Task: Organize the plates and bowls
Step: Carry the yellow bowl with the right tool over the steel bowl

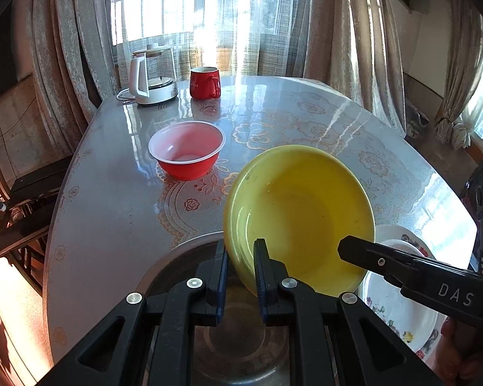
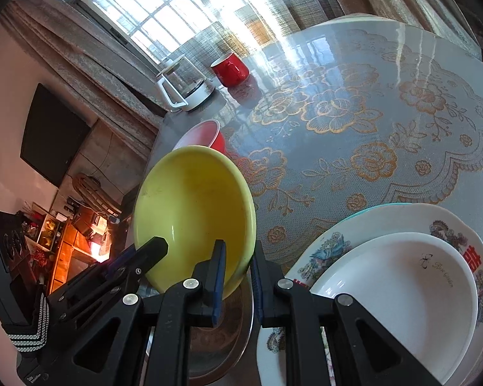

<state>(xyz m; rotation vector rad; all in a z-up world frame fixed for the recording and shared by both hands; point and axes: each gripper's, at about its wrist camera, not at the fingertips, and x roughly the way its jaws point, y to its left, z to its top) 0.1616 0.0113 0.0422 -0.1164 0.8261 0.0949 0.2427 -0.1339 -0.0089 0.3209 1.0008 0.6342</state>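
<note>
Yellow bowl (image 1: 299,218) is being gripped at its rim by 2 clenched grippers, left gripper (image 1: 240,257) and right gripper (image 2: 238,263), above the table (image 1: 112,209).

Domestic dining room. A round table with a glossy floral-lace cover (image 1: 119,212) stands before a curtained, barred window (image 1: 190,3). A white-handled glass electric kettle (image 1: 151,75) and a red ceramic mug (image 1: 204,82) occupy the table's window side.

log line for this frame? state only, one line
left tool: shut on yellow bowl rim | right tool: shut on same rim | bowl: tilted, above metal plate
</note>
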